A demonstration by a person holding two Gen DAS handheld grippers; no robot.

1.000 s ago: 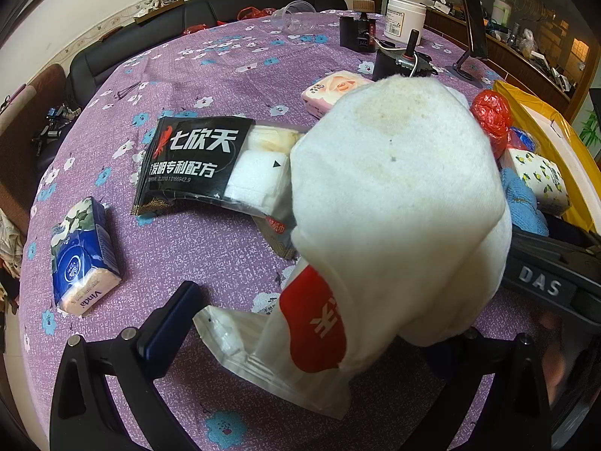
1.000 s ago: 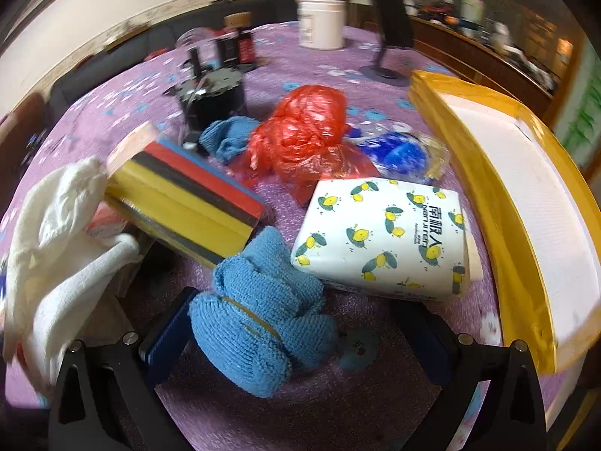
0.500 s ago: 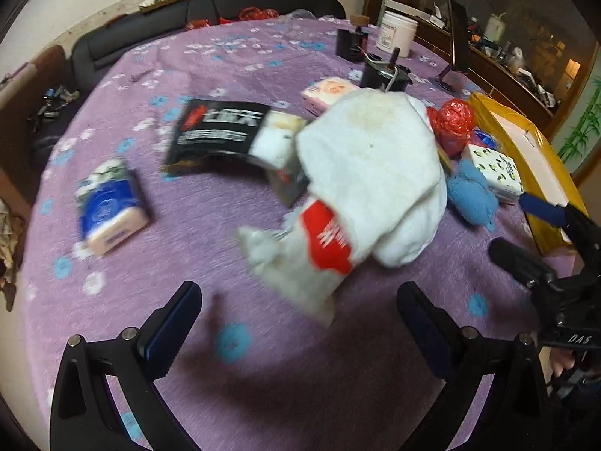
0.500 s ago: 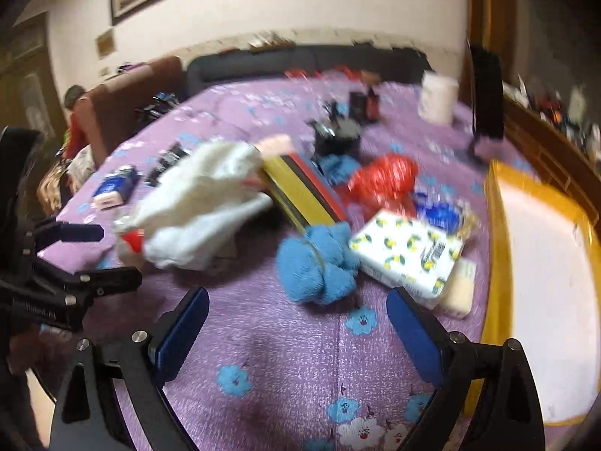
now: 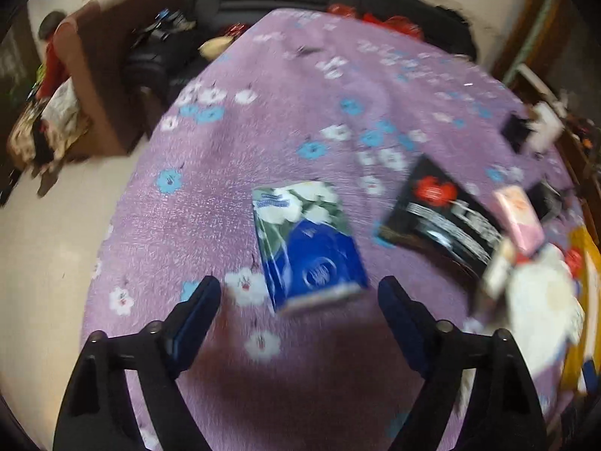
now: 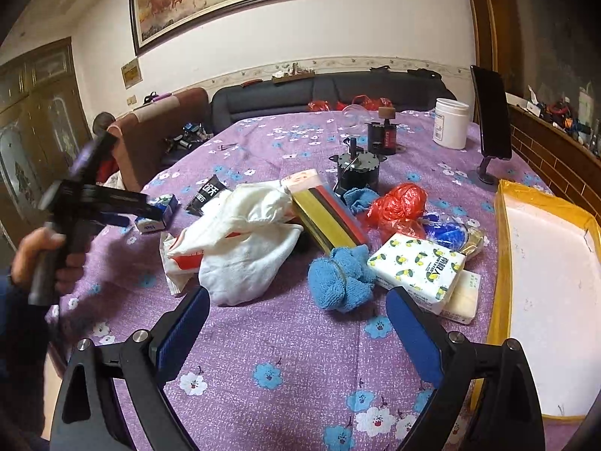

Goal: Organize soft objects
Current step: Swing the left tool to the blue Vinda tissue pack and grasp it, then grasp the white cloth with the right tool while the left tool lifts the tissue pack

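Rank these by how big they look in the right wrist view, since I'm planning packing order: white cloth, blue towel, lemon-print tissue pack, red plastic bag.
1. white cloth
2. lemon-print tissue pack and blue towel: too alike to rank
3. red plastic bag, though it lies farther back

Left tongs (image 5: pixel 298 302) released white cloth (image 6: pixel 244 240), swung to blue tissue pack (image 5: pixel 308 248).

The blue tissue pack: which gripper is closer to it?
Left. The left gripper hovers open right at the blue tissue pack; the right gripper sits open far across the table, by the blue cloth.
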